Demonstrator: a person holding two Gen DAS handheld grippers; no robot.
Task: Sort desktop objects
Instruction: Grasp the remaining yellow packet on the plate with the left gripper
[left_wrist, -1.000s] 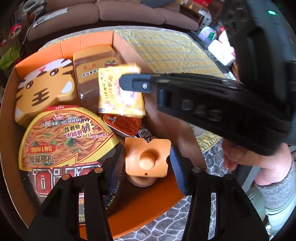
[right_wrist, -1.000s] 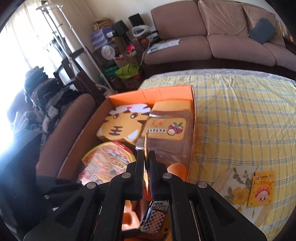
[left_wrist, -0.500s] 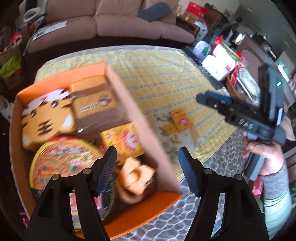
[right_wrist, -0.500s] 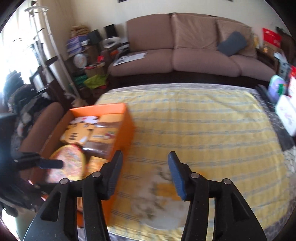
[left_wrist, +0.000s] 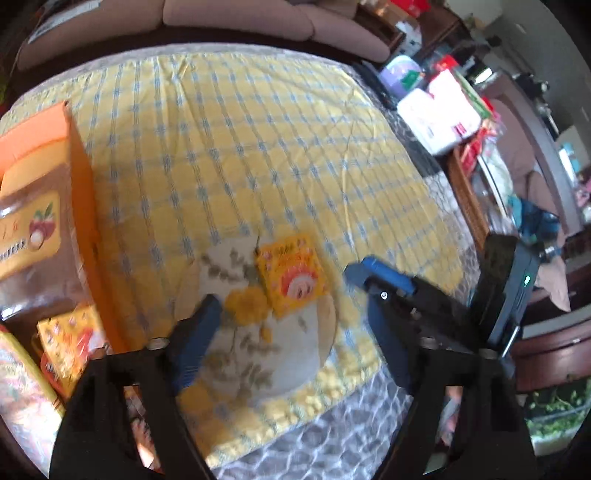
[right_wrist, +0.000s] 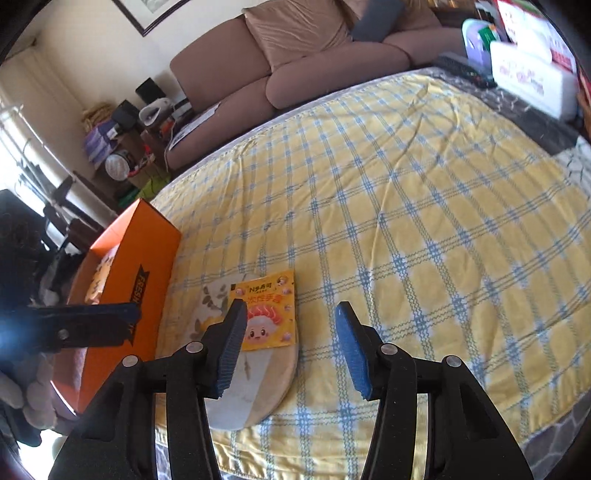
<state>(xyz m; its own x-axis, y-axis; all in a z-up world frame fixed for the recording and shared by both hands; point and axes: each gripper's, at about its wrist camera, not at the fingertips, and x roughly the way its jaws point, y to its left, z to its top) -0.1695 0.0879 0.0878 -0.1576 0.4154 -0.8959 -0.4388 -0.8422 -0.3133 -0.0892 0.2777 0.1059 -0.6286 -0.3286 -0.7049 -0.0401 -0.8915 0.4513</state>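
Both of my hand-held grippers have swung away from the orange box (right_wrist: 147, 266), where a moment ago the left one stood over an orange piece inside it and the right one was pinched tight on a thin yellow packet; now both look out over the yellow checked cloth (right_wrist: 406, 221) on the worktop.

Going left to right: the box sits at the left edge of the cloth, filled with snacks, among them a brown packet with a fruit label (left_wrist: 33, 229) and a yellow packet (left_wrist: 66, 339) low against its wall. Just right of the box lies a round flowered mat (left_wrist: 258, 350), and on its far part rests the one item I can see outside the box, a small yellow sushi-snack packet (right_wrist: 267, 310), flat and face up.

My left hand-held gripper (left_wrist: 291, 332) hangs over the mat with its jaws opening and nothing between them; the packet shows just beyond its fingers. My right hand-held gripper (right_wrist: 291, 347) has its jaws partly apart and easing inward, also holding nothing; the packet lies just beyond its left finger (right_wrist: 231, 343), partly hidden by it.

I judge I am between drops, reaching for the last packet. Next I need to bring one gripper down so that its jaws straddle the packet's edge, since it lies flat and thin, pinch it, then carry it left over the box wall.
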